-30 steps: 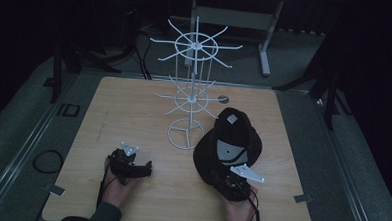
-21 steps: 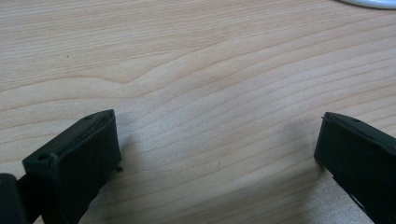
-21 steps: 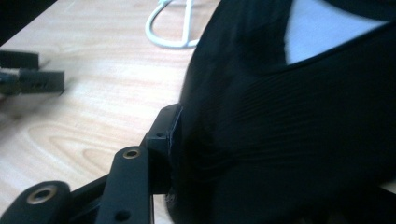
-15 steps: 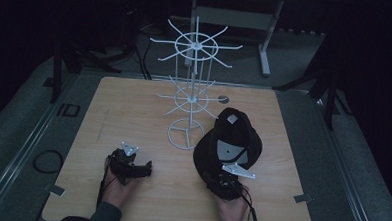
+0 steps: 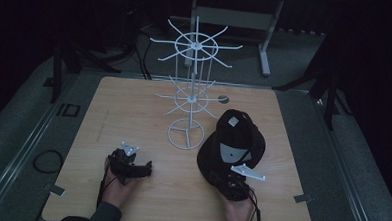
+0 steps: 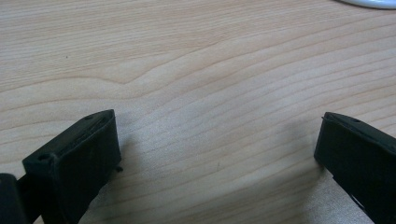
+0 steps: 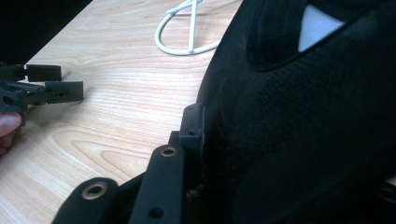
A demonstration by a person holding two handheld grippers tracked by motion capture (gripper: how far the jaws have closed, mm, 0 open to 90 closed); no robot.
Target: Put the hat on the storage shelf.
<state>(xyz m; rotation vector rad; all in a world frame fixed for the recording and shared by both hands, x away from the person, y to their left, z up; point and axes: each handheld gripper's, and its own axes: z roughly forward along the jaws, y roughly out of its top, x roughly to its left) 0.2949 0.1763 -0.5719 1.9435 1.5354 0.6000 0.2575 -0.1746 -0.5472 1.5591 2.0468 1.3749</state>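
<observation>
A black cap (image 5: pixel 235 142) lies on the wooden table (image 5: pixel 134 113), right of a white wire display rack (image 5: pixel 188 97). My right gripper (image 5: pixel 231 184) is at the cap's near edge. Its jaws have just been closing, with the cap's fabric (image 7: pixel 303 116) between them. One of its fingers (image 7: pixel 191 126) presses on the fabric, and the cap hides the other. My left gripper (image 5: pixel 144 169) rests low on the table at the front left. It stands open (image 6: pixel 217 140) over bare wood, with nothing between its fingers (image 6: pixel 79 154).
The rack's round base (image 5: pixel 185 134) stands at the table's middle, just left of the cap, and its rim (image 7: pixel 187 32) shows beyond the cap. A small dark round spot (image 5: pixel 223 98) marks the table behind the rack. The left gripper (image 7: pixel 56 84) lies across bare wood.
The right hand has shifted slightly at the cap's near edge. The left gripper, the cap and the rack stay where they were.
</observation>
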